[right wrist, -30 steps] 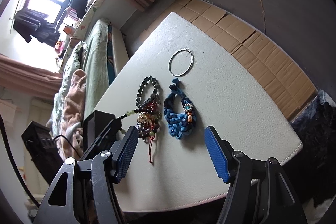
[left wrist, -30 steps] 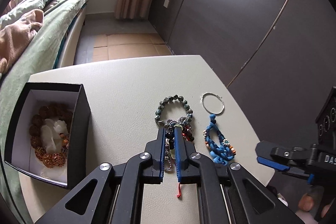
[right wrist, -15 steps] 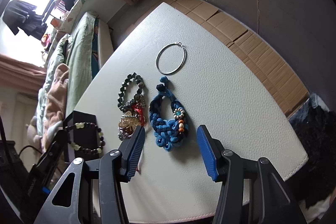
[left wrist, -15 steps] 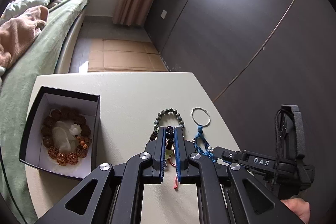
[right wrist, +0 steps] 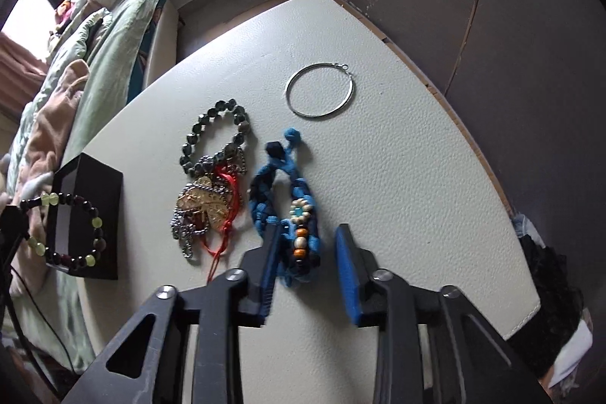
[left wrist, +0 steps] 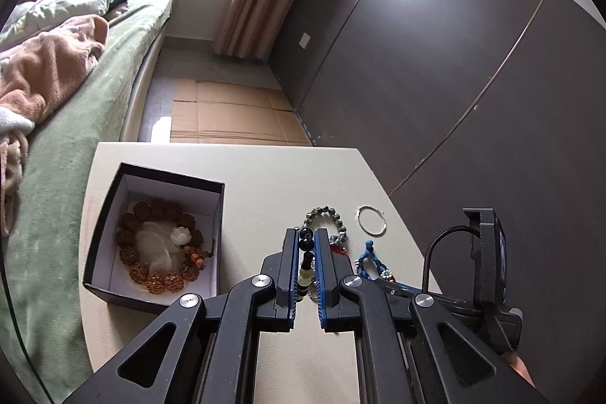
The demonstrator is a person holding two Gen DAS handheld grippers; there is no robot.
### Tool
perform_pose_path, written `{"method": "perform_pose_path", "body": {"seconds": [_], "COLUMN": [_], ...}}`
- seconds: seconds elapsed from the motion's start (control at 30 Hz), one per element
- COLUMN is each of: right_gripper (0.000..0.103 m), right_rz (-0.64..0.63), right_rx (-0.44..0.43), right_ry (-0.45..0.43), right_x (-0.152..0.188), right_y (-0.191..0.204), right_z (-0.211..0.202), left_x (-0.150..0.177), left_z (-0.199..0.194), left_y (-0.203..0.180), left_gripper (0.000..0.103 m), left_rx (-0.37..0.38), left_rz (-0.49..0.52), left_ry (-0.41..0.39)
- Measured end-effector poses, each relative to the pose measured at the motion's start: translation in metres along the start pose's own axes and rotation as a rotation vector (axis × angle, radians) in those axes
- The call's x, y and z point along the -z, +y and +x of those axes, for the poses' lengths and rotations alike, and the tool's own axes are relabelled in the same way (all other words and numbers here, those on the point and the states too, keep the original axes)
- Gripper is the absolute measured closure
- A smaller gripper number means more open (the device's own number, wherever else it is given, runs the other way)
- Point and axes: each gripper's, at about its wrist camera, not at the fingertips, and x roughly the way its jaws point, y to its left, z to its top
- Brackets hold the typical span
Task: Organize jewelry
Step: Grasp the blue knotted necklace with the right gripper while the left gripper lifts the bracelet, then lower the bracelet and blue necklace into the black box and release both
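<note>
My left gripper (left wrist: 306, 241) is shut on a bracelet of dark and pale green beads (left wrist: 305, 265) and holds it above the white table; the bracelet also hangs at the left of the right wrist view (right wrist: 75, 226). A black box (left wrist: 113, 245) holds a brown bead bracelet (left wrist: 159, 248). My right gripper (right wrist: 308, 237) is open, its fingers either side of a blue braided bracelet (right wrist: 295, 199) on the table. A dark green bead bracelet (right wrist: 216, 135), a gold and red tangle (right wrist: 206, 207) and a silver hoop (right wrist: 320, 89) lie beside it.
The white table (right wrist: 397, 177) ends near a dark wall panel (left wrist: 435, 63) on the right. A bed with green bedding (left wrist: 75, 108) runs along the left. Cardboard (left wrist: 227, 116) covers the floor beyond the table.
My left gripper has lifted the dark and pale green bead bracelet out of the pile and pulled back. My right gripper has moved in over the blue braided bracelet.
</note>
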Motion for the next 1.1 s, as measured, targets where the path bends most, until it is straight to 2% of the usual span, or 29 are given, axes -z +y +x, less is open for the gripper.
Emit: {"method": "perform_pose_path", "body": {"seconds": [0.1,0.4,0.57,0.8,1.1], "right_gripper": [0.089,0.089,0.089,0.089,0.089], "right_rz": [0.012,0.010,-0.030,-0.054,-0.100], "right_rx": [-0.025,-0.197,-0.265,-0.351,-0.433], "right_ry": [-0.024,-0.130,-0.204,-0.235,-0.283], "right_x": [0.003,0.011,0.011,0.010,0.004], "right_y": [-0.002,-0.001,0.017,0.037,0.070], "right_z": [-0.007,-0.041,-0.058,-0.067,-0.071], "left_x": [0.000,-0.005,-0.007,-0.014,-0.023], "left_z": [-0.014,-0.049,-0.061,-0.067,-0.054], "left_y": [0.007,0.029,0.042,0.054,0.063], "left_gripper": [0.095,0.095,0.095,0.095,0.095], "left_rx": [-0.010,-0.047,-0.060,-0.060,-0.063], "left_rz": [-0.011,-0.046,-0.062,-0.085,-0.101], "left_ry": [-0.026,-0.103,-0.132,-0.159,-0.154]}}
